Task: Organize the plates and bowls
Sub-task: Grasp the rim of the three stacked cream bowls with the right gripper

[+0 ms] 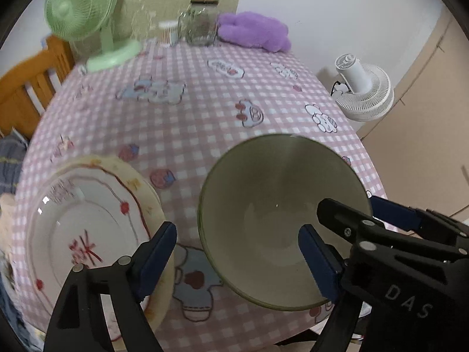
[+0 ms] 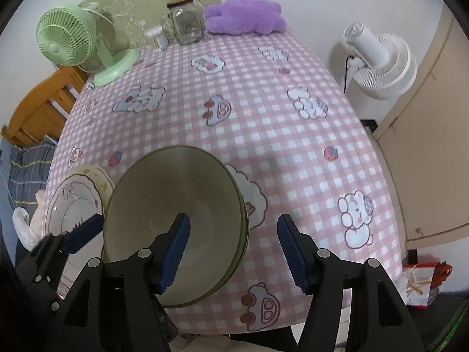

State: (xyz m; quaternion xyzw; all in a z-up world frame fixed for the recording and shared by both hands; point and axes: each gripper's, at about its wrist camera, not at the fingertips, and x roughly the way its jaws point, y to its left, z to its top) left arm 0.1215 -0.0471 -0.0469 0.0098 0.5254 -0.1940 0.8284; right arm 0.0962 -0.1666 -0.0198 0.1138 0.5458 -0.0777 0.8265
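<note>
A pink-and-white checked cloth with cartoon prints covers the surface. At its far edge, well beyond both claws, stand a green fan, a lidded glass jar, a small white container and a purple plush toy. A white fan stands off the surface beyond the right claw, and a wooden chair back shows past the far left corner.

The green bowl sits on the cloth near the front edge, between the two claws. In the right wrist view a second green rim shows just under its right side, so it appears nested in another bowl.

The left claw is spread wide and grips nothing. Its left finger hangs over the right rim of the patterned plate; its right finger hangs over the inside of the bowl. Whether either pad touches the ware cannot be told.

The right claw is also spread. Its left finger is inside the bowl, its right finger is outside, clear of the bowl's right rim with bare cloth between. The bowl's wall lies between the fingers, unpinched.

The plate, white with red markings and a cream scalloped border, lies to the left of the bowl, just beside it, with another cream-edged rim showing beneath.
</note>
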